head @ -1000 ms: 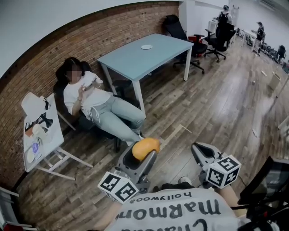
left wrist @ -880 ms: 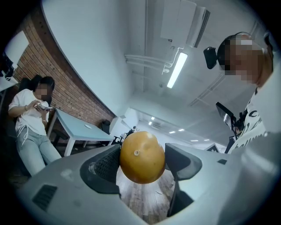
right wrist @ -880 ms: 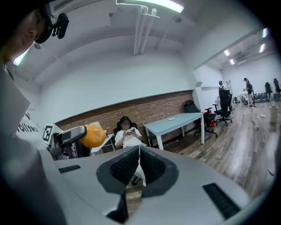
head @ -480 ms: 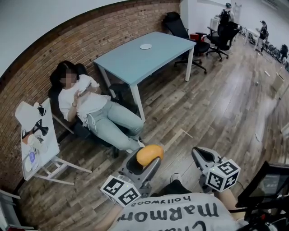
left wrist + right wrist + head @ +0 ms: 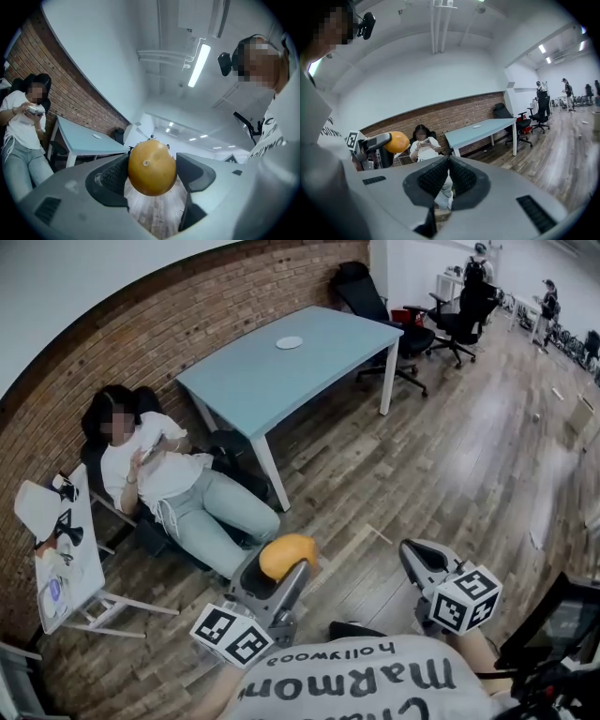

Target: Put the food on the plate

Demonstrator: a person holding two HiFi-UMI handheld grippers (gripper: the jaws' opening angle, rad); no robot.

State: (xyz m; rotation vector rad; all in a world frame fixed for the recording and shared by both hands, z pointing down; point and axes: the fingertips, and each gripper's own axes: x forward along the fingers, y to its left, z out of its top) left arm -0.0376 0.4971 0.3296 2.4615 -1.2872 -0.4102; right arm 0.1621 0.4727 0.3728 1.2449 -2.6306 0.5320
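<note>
A round orange fruit (image 5: 286,556) is held in the air by my left gripper (image 5: 279,568), which is shut on it at the bottom middle of the head view. The left gripper view shows the orange (image 5: 152,169) between the two dark jaws. A small white plate (image 5: 289,342) lies far off on the light blue table (image 5: 253,381) by the brick wall, and shows small as the plate (image 5: 96,136) and again as the plate (image 5: 476,126). My right gripper (image 5: 418,557) hangs to the right, shut with nothing in it; its pads (image 5: 440,176) meet.
A person (image 5: 173,484) sits in a chair between me and the blue table, legs stretched over the wood floor. A white folding side table (image 5: 52,554) with small items stands at the left. Black office chairs (image 5: 361,287) and standing people are at the far back right.
The head view has shifted, so the seated person and side table slid left and down. My left gripper still holds the orange, now slightly further left. The right gripper has barely moved.
</note>
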